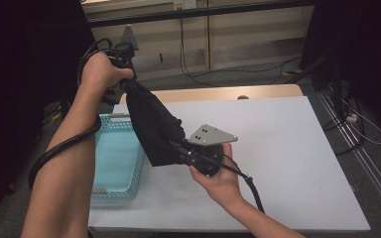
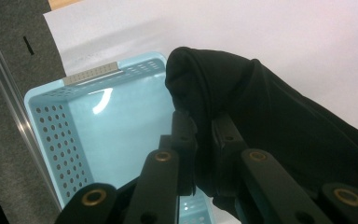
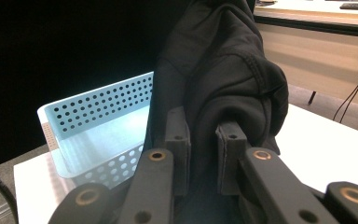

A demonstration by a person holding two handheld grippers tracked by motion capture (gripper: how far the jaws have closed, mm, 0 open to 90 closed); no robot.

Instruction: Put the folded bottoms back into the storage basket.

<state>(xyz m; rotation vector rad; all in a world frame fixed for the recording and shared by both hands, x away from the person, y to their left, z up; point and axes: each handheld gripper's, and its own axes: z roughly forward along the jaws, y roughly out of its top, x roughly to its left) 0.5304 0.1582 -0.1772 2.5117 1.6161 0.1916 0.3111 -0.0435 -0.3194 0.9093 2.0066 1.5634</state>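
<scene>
A black folded garment [image 1: 153, 124] hangs in the air between the two grippers, above the table's left part. My left gripper [image 1: 125, 82], raised high at the back left, is shut on the garment's upper end [image 2: 205, 93]. My right gripper [image 1: 178, 148], held lower near the table's middle, is shut on the garment's lower part [image 3: 219, 79]. In both gripper views dark cloth is pinched between the two black jaws. A light blue perforated basket [image 1: 134, 171] stands empty at the table's left edge, partly below the garment.
The white tabletop [image 1: 287, 148] stretches to the right of the grippers. A wooden strip [image 1: 258, 92] runs along the table's far edge. Cables [image 1: 362, 124] lie on the floor at the right, and a dark curtain [image 1: 25, 59] hangs at the left.
</scene>
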